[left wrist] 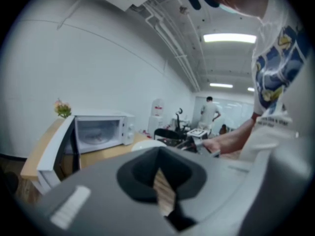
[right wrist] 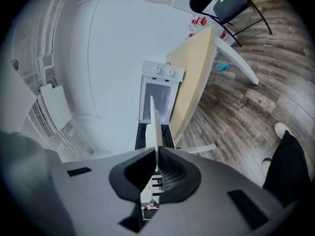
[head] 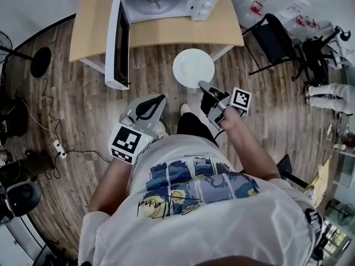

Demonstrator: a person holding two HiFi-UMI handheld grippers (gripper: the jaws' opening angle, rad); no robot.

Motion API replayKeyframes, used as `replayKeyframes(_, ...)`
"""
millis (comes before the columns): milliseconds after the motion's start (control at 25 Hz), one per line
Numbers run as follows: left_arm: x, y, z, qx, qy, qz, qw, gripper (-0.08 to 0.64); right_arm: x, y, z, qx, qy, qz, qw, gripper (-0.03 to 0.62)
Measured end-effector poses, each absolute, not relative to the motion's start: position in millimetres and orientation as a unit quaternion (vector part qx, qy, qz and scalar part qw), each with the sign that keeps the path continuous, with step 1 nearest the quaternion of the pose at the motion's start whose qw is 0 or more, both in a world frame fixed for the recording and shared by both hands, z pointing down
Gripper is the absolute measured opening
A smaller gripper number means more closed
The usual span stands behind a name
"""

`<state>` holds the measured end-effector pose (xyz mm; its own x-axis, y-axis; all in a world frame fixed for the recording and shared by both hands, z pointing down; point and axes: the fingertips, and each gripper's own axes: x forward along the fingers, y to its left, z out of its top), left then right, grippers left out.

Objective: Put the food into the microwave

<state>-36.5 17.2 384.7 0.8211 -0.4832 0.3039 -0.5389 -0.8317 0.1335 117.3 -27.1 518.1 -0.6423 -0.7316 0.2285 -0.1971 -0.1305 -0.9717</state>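
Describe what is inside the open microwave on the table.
Inside the microwave only its round turntable shows, no food. The housing hides the cavity's upper part. The plate is outside.

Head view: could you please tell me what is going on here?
A person holds a claw in each hand. The right claw is shut on the rim of a white plate, held over the floor just short of the wooden table. The white microwave on it stands with its door open. The left claw is shut, holding nothing.
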Motion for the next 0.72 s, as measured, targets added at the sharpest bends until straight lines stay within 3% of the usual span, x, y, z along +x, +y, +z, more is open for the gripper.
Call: replayKeyframes(720, -54.2, -158.4, 368.0, 0.885, -0.422, 0.159, 0.113, 0.008, 66.4, -290.7, 570.2, -0.300, 0.637, -0.688, 0.174, 0.015)
